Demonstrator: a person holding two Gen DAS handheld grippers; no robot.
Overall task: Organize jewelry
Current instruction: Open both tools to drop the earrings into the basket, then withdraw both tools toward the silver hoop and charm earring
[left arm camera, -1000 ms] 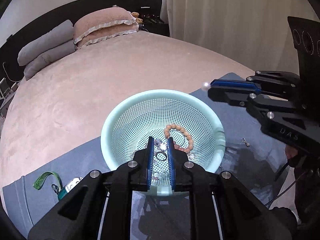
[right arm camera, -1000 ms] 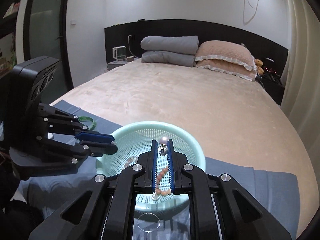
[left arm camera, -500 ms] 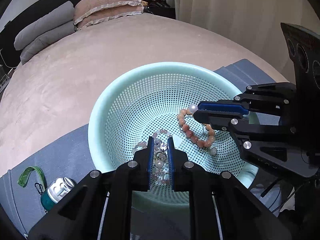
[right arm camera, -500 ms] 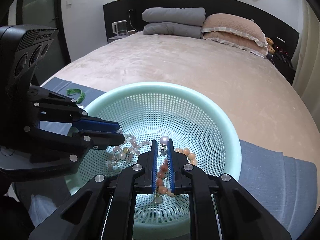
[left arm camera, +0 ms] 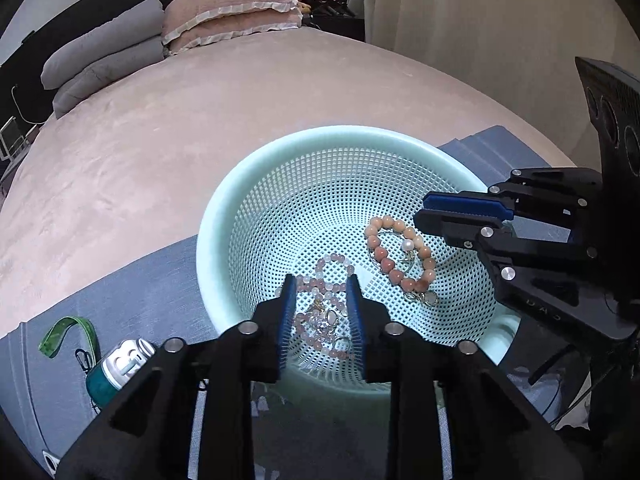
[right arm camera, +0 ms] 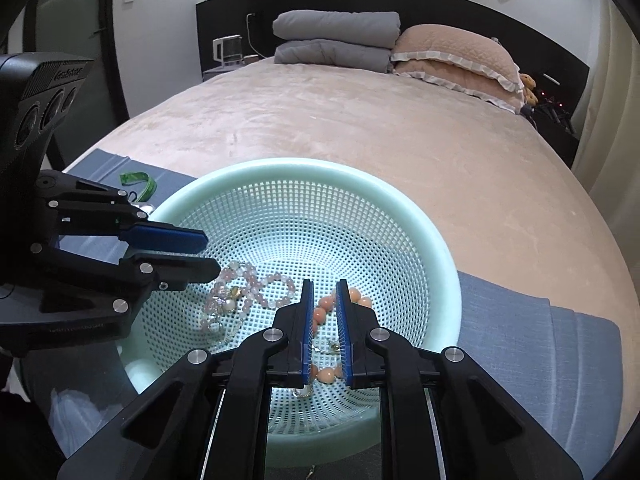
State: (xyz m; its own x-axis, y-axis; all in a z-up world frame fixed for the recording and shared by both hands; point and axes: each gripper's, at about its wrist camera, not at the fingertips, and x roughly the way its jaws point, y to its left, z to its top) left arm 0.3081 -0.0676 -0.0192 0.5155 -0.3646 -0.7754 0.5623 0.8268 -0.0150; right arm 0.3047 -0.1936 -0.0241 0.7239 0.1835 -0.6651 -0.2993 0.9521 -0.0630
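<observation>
While both claws hang over the mint basket [left arm camera: 224,216], the step in hand looks like letting go of small pieces into it, and doing that well means keeping the tips inside the rim, low over the mesh, and lifting straight up so nothing snags.

Nearest in the left wrist view, the left claw [left arm camera: 322,286] stands apart, its blue pads either side of the pale pink bead strand [left arm camera: 332,264] and small rings lying on the mesh beneath; I judge it grips nothing.

In the right wrist view the right claw [right arm camera: 323,289] is parted by a narrow gap, empty between the pads, with the coral bead bracelet [right arm camera: 326,308] on the mesh below. A pearl earring [left arm camera: 407,245] rests inside that bracelet's loop.

Beyond the basket lie a blue cloth [right arm camera: 560,344], the pink bed [right arm camera: 360,128], then stacked pillows [right arm camera: 452,56].
</observation>
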